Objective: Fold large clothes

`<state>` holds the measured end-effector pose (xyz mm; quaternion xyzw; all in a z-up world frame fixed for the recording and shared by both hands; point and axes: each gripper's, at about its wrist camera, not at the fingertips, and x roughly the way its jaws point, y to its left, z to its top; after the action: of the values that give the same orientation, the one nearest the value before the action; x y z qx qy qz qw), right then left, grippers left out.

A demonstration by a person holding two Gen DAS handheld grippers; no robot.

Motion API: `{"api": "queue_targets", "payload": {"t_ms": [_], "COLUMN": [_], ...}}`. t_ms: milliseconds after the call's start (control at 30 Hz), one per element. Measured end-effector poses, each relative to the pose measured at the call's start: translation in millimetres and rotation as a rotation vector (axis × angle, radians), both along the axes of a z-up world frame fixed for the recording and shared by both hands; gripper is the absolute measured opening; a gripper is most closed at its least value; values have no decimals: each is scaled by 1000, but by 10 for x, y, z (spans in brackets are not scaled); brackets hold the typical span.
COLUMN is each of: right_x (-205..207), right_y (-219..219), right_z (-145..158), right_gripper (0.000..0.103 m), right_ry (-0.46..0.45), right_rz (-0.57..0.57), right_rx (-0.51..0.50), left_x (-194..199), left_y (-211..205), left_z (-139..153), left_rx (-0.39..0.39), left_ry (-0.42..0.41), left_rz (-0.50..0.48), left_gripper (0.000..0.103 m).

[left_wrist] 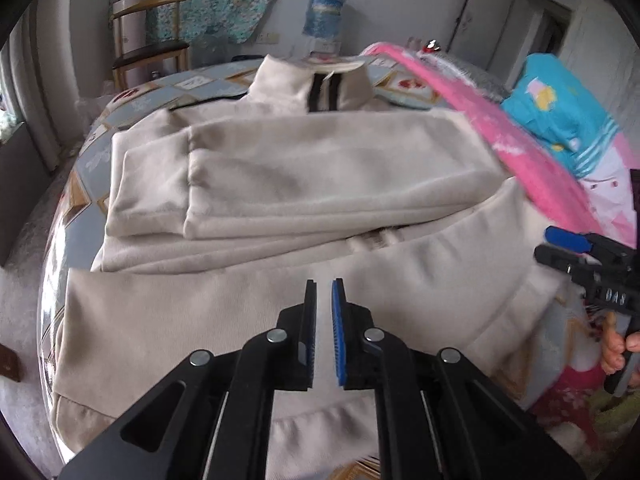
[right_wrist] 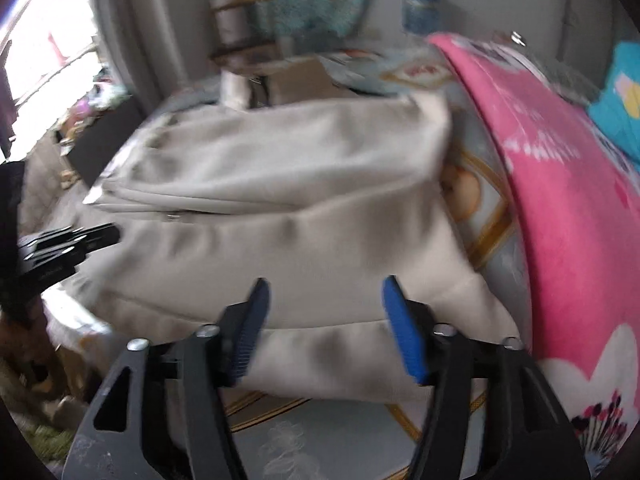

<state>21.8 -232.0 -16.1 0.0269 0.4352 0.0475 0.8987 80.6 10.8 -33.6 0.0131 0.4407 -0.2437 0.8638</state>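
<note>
Cream zip-up jacket [left_wrist: 304, 176] lies spread on the round tabletop [left_wrist: 132, 100], collar toward twelve o'clock in the left wrist view and hem toward six. Both sleeves are folded across its chest, cuffs stacked at about nine o'clock. A pink blanket [left_wrist: 516, 148] runs along the jacket's side from one to four o'clock, and a turquoise cloth [left_wrist: 560, 120] sits beyond it at two o'clock.

Left tool [left_wrist: 323, 292] hovers over the hem with its jaws narrow, a slim gap between the blue pads and no fabric in it. Right tool [right_wrist: 325, 292] stands wide over the jacket's lower corner, its pads clear of the cloth; the view is blurred. A wooden chair [left_wrist: 148, 40] stands at eleven o'clock.
</note>
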Motion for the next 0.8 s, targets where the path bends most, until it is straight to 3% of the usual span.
{"api": "queue_targets", "payload": {"t_ms": [67,167,233,367,533,667,700,800], "right_x": [-106,-181,-169,-88,237,773,923,1472], "right_y": [104,234,310,283,100,-47,-81,-146], "right_z": [41,-140,-354,-224,271,628,694,818], "right_gripper": [69,69,71,71,72,73,74,74], "right_ry": [-5,38,88,85,0,-48,-51,-23], "right_rz": [69,137,145,150,169,162,152,150], "right_rx": [-15,-62,-115,-126,-26,95,122,224], "left_x": [-48,-92,-94,-44,324,862,979,1447], "left_y": [-19,-108,-158,-149,-7,77,94,116], "left_z": [43,-40,-166,-49,266,498,525,584], "left_rx": [-12,27,67,91,65,23,7,-37], "left_ry": [5,44,65,45,42,83,102,141], "left_rz": [-34,-73,-73,-49,4,74,85,133], "left_gripper": [20,26,27,27,28,41,48,55]}}
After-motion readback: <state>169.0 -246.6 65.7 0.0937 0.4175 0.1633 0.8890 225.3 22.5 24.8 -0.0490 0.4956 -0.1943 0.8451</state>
